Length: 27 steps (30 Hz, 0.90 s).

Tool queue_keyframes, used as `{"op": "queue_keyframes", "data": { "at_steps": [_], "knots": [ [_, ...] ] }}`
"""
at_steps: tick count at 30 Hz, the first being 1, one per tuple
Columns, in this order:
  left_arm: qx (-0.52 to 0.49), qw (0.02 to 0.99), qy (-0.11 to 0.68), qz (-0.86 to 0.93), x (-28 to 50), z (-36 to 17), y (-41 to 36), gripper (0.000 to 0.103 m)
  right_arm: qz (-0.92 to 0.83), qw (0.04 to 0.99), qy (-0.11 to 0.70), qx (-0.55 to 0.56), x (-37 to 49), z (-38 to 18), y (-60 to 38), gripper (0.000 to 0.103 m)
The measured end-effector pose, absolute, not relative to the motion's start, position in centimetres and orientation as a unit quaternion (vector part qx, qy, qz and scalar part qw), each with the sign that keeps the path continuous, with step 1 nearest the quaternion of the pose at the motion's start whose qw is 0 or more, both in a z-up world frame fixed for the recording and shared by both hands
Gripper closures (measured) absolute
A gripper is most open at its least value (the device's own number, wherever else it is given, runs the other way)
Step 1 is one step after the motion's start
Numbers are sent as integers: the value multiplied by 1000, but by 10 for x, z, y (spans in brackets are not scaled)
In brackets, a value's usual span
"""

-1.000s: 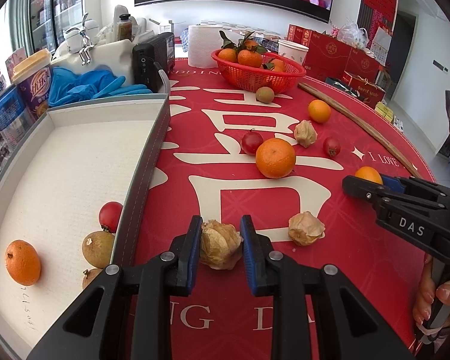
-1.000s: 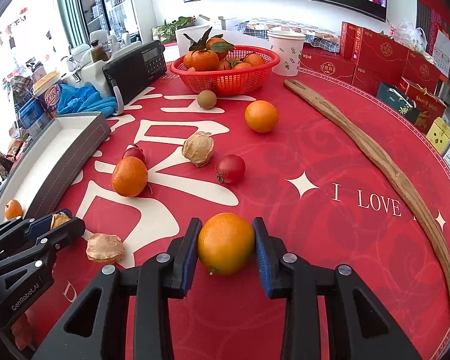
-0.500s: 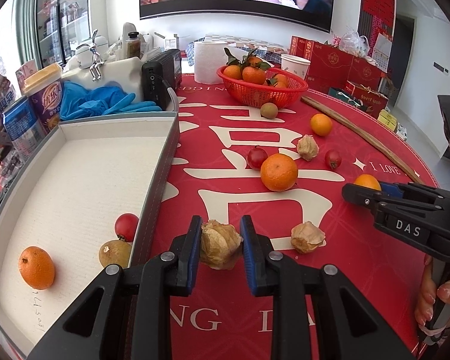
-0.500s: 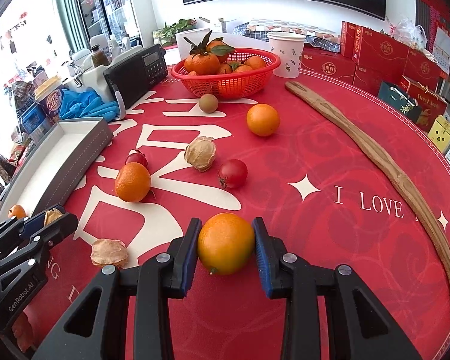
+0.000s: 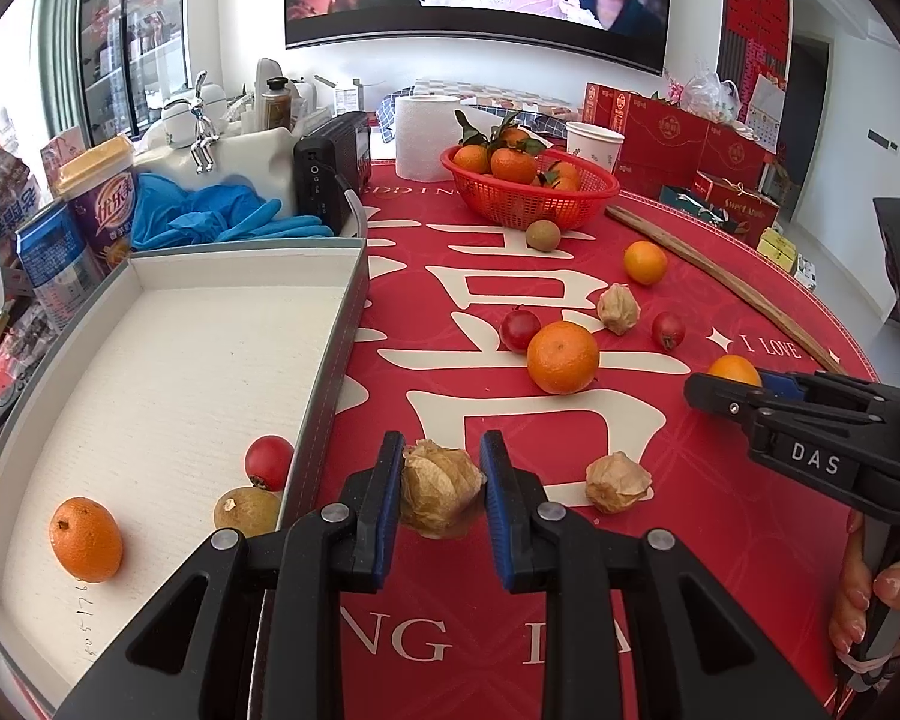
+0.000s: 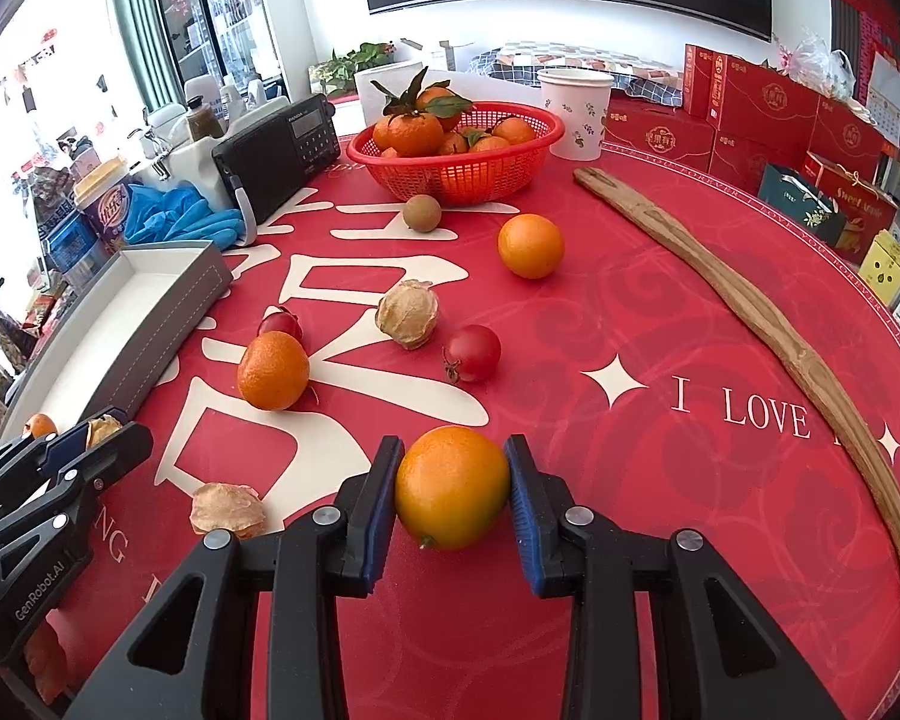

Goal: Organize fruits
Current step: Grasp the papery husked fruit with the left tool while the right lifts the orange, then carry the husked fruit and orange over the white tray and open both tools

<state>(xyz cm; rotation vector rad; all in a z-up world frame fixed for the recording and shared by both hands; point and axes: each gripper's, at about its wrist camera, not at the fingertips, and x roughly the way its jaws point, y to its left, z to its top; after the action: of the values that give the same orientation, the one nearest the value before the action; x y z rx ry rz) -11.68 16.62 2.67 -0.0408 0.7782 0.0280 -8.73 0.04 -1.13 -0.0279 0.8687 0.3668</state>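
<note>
My left gripper (image 5: 441,489) is shut on a papery husk fruit (image 5: 438,495) and holds it above the red tablecloth, just right of the grey tray (image 5: 330,354). The tray holds an orange (image 5: 86,539), a red tomato (image 5: 268,461) and a brown fruit (image 5: 246,509). My right gripper (image 6: 453,495) is shut on an orange (image 6: 452,495) above the cloth; it also shows in the left wrist view (image 5: 727,391). Loose on the cloth are another husk fruit (image 5: 618,482), an orange (image 5: 562,357), two tomatoes (image 5: 519,329) and more fruit behind.
A red basket (image 5: 531,198) of mandarins stands at the back, with a paper cup (image 6: 576,111) and a black radio (image 6: 282,150) near it. A long wooden stick (image 6: 768,330) lies along the right. Blue gloves (image 5: 222,216) and cans sit left of the tray.
Both grippers have risen a little with their fruit still held. The left wrist view has tilted up and shifted slightly toward the tray.
</note>
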Motion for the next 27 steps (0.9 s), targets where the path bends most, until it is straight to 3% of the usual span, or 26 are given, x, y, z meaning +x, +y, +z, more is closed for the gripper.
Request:
{"op": "queue_keyframes", "data": {
  "at_steps": [27],
  "knots": [
    [-50,936,345,42,-125,49,198,75,213,896,390,-6,-89,4,22,68]
  ]
}}
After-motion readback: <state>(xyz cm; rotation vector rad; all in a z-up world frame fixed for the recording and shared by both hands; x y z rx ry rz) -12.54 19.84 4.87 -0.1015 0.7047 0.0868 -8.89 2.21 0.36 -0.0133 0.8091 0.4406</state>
